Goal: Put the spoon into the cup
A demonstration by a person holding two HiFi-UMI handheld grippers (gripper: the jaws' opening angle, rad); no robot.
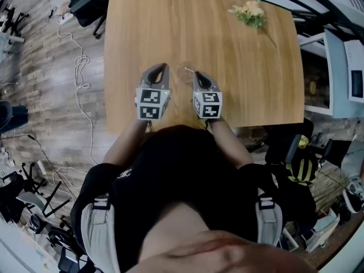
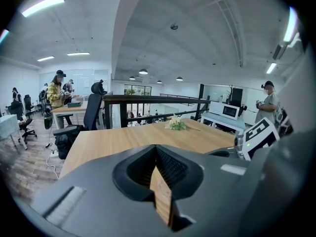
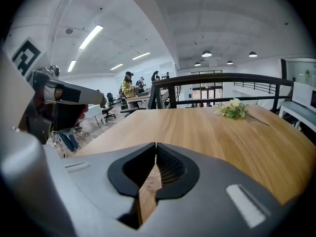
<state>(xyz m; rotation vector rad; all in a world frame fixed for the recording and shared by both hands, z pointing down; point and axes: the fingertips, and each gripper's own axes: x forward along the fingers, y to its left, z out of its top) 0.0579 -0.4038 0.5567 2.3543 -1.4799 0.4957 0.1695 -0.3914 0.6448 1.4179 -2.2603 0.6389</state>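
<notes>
I find no spoon and no cup that I can tell for sure in any view. In the head view, a faint glassy outline [image 1: 186, 73] lies on the wooden table [image 1: 227, 67] between the two grippers; what it is I cannot tell. My left gripper [image 1: 161, 68] hovers near the table's front edge, jaws shut and empty, as the left gripper view [image 2: 156, 148] confirms. My right gripper [image 1: 199, 74] sits just beside it, also shut on nothing [image 3: 156, 145]. Each gripper's marker cube shows in the other's view.
A small bunch of pale flowers [image 1: 249, 13] lies at the table's far right corner [image 2: 176, 124] [image 3: 232, 109]. A dark railing [image 3: 222, 78] runs beyond the far edge. Cables [image 1: 79, 67] trail on the floor at left; a white desk [image 1: 341, 67] stands at right.
</notes>
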